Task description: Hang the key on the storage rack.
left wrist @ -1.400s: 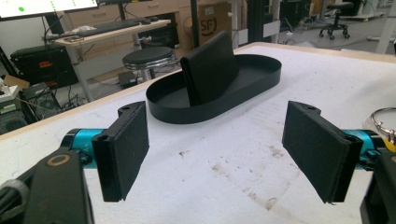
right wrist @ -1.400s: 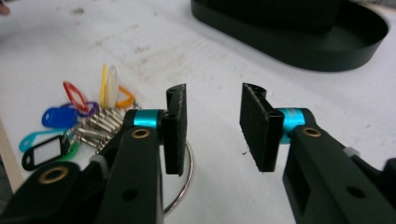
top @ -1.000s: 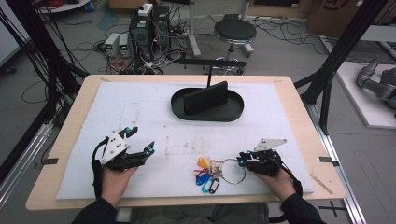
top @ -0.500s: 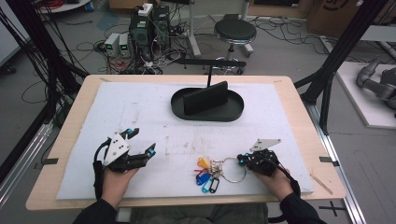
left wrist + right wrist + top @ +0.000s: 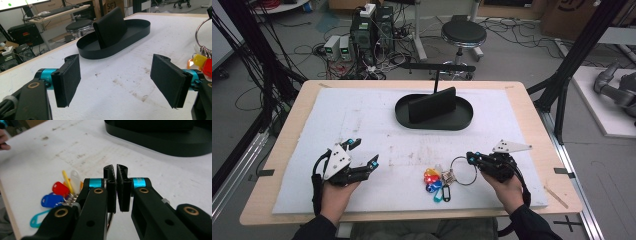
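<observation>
Counter [image 5: 532, 130]: wooden top under a white mat, bearing everything here.
Tray [image 5: 402, 107]: black oval dish near the far edge, an upright black block inside it.
Left gripper [image 5: 360, 156]: near the front left corner, jaws spread wide, nothing between them.
Right gripper [image 5: 472, 159]: near the front right, its jaws have just been closing and now pinch the big ring's rim.
Key ring [image 5: 463, 170]: near the front edge, right of middle; thin stiff metal, likely light and slippery, best taken by the rim.
Key tags [image 5: 434, 181]: coloured plastic, loose; they will probably dangle and swing.
</observation>
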The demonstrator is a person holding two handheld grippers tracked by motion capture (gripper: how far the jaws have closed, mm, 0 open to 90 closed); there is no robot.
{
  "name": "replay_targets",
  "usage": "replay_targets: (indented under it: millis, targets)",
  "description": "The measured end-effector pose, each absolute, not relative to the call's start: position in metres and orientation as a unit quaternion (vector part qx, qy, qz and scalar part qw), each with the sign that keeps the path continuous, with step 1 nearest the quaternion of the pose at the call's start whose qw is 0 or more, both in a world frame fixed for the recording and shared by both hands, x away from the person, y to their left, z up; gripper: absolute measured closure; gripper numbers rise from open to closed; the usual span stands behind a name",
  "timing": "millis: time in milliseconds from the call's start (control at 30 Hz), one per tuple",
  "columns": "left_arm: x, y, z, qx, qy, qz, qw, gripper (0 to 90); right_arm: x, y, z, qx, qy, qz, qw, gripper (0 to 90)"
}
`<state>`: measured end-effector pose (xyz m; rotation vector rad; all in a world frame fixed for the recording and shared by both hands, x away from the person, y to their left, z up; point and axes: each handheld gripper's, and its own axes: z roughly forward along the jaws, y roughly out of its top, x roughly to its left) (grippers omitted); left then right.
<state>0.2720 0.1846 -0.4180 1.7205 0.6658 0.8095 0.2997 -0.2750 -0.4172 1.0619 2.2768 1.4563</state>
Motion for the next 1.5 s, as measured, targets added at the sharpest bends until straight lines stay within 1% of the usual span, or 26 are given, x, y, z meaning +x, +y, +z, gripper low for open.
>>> replay_targets:
  millis: [267, 433, 567, 667, 933, 1100, 1267, 1400, 1500]
  targets:
    - [0.272, 0.185, -0.418, 0.722, 0.28, 0.34, 0.533, 24.3, 0.298, -0.268, -0.416, 0.356, 0.777, 0.512, 0.091, 87.0]
    - [0.272, 0.184, -0.418, 0.723, 0.278, 0.339, 0.534, 24.3, 0.297, -0.263, -0.421, 0.352, 0.791, 0.496, 0.068, 83.4]
    - [0.272, 0.184, -0.418, 0.724, 0.277, 0.339, 0.533, 24.3, 0.297, -0.262, -0.421, 0.35, 0.794, 0.491, 0.071, 83.2]
    - [0.272, 0.184, -0.418, 0.724, 0.278, 0.338, 0.534, 24.3, 0.296, -0.263, -0.421, 0.352, 0.796, 0.487, 0.073, 86.6]
    - [0.272, 0.186, -0.418, 0.718, 0.284, 0.332, 0.542, 24.1, 0.297, -0.263, -0.415, 0.337, 0.799, 0.492, 0.075, 87.2]
    - [0.27, 0.188, -0.418, 0.715, 0.285, 0.331, 0.546, 24.1, 0.3, -0.264, -0.404, 0.328, 0.796, 0.504, 0.077, 87.2]
    - [0.268, 0.19, -0.418, 0.714, 0.286, 0.331, 0.546, 24.1, 0.305, -0.264, -0.387, 0.302, 0.796, 0.516, 0.093, 87.4]
    - [0.268, 0.191, -0.419, 0.715, 0.288, 0.331, 0.545, 24.1, 0.309, -0.264, -0.379, 0.284, 0.795, 0.527, 0.096, 87.4]
    - [0.268, 0.191, -0.419, 0.717, 0.288, 0.33, 0.543, 24.1, 0.315, -0.263, -0.366, 0.263, 0.796, 0.536, 0.102, 87.4]
